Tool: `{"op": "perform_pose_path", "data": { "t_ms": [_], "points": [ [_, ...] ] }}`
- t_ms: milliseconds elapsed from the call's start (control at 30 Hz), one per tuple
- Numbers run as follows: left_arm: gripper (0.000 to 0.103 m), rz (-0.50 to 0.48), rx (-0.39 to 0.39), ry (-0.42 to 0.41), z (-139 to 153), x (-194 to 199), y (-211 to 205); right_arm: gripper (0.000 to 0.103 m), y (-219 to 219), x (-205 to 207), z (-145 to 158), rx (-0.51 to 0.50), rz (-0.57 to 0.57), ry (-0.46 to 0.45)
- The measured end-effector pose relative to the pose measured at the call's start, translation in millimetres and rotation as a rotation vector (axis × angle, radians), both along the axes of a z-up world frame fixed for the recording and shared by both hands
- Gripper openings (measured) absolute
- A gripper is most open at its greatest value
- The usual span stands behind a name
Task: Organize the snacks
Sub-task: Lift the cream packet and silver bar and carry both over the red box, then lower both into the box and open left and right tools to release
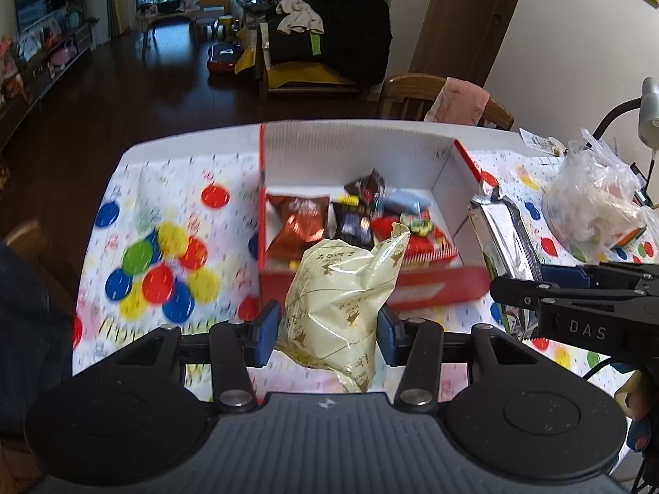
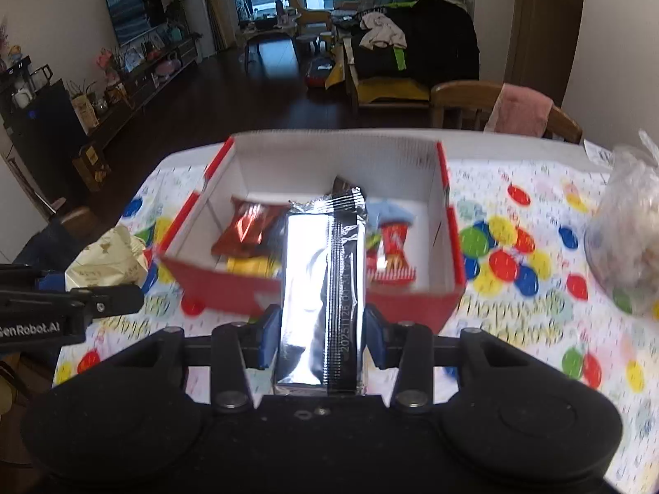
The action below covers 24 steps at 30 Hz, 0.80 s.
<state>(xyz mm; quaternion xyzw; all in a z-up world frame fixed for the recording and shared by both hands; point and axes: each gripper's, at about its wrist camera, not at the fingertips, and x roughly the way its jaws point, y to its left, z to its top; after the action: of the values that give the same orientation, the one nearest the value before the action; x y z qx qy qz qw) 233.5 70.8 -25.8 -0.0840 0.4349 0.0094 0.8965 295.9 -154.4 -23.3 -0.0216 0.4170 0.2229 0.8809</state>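
My left gripper point(image 1: 327, 327) is shut on a cream snack bag with gold print point(image 1: 342, 296), held above the table in front of the red box point(image 1: 370, 284). That box, white inside, holds several snack packets, among them a red-brown one point(image 1: 298, 222). My right gripper point(image 2: 321, 335) is shut on a silver foil packet point(image 2: 323, 288), also held just before the box's point(image 2: 412, 308) near wall. In the left wrist view the right gripper point(image 1: 519, 288) shows at the right with the silver packet point(image 1: 504, 230). The cream bag point(image 2: 111, 265) appears at the left of the right wrist view.
The table carries a cloth with coloured dots point(image 1: 164, 263). A clear plastic bag with things inside point(image 1: 593, 201) sits at the table's right. A wooden chair with a pink cloth point(image 1: 445, 99) stands behind the table. Beyond lies a dark floor and living room furniture.
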Motion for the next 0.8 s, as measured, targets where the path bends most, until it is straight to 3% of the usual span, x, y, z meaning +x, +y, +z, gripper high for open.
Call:
{"op": "perform_pose_path", "data": {
  "t_ms": [267, 500, 800],
  "points": [
    [0.047, 0.026, 0.008, 0.061, -7.4, 64.3, -5.5, 0.041, 5.9, 63.4, -0.3, 0.012, 0.001, 0.010],
    [0.047, 0.059, 0.033, 0.153, -35.9, 111.1, -4.3, 0.041, 17.0, 105.7, -26.7, -0.033, 0.030, 0.060],
    [0.047, 0.055, 0.099, 0.223, -64.1, 142.1, -11.2, 0.041, 29.4, 135.0, -64.3, -0.098, 0.055, 0.118]
  ]
}}
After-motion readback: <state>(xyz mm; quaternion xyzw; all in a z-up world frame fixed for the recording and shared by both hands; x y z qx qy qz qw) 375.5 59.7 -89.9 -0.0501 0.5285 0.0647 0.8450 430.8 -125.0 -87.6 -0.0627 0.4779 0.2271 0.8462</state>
